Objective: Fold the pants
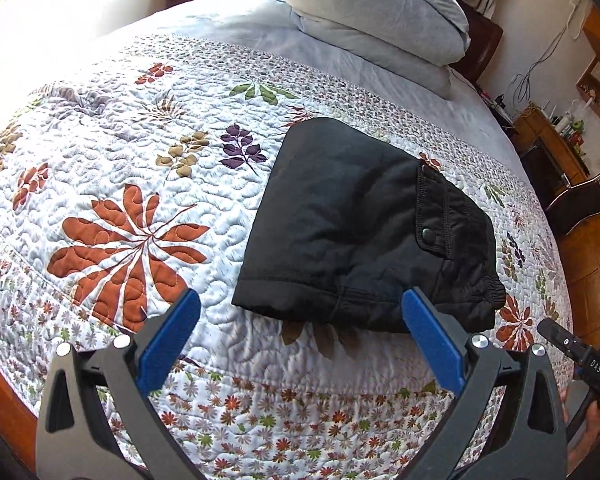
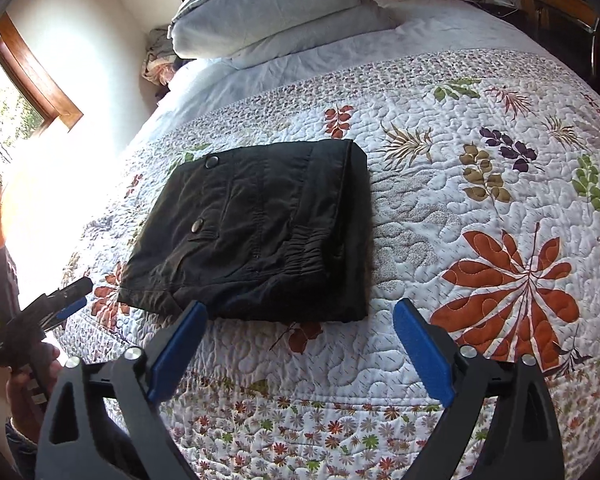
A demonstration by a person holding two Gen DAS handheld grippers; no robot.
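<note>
The black pants [image 1: 360,232] lie folded into a compact rectangle on the floral quilt [image 1: 140,160], pocket flap and snap facing up. My left gripper [image 1: 300,300] hovers just in front of their near edge, its blue pads wide apart and nothing between them. In the right wrist view the same bundle of pants [image 2: 252,232] sits left of centre on the quilt [image 2: 460,200]. My right gripper [image 2: 300,308] is open above the near edge, clear of the cloth. A hand [image 2: 32,380] holds the left tool at the left border.
Stacked grey pillows [image 1: 380,12] [image 2: 280,12] lie at the head of the bed. A chair [image 1: 580,196] and wooden shelves stand beyond the bed's right side. A window [image 2: 12,112] lights the left wall. The quilt's flowered border runs along the near bed edge.
</note>
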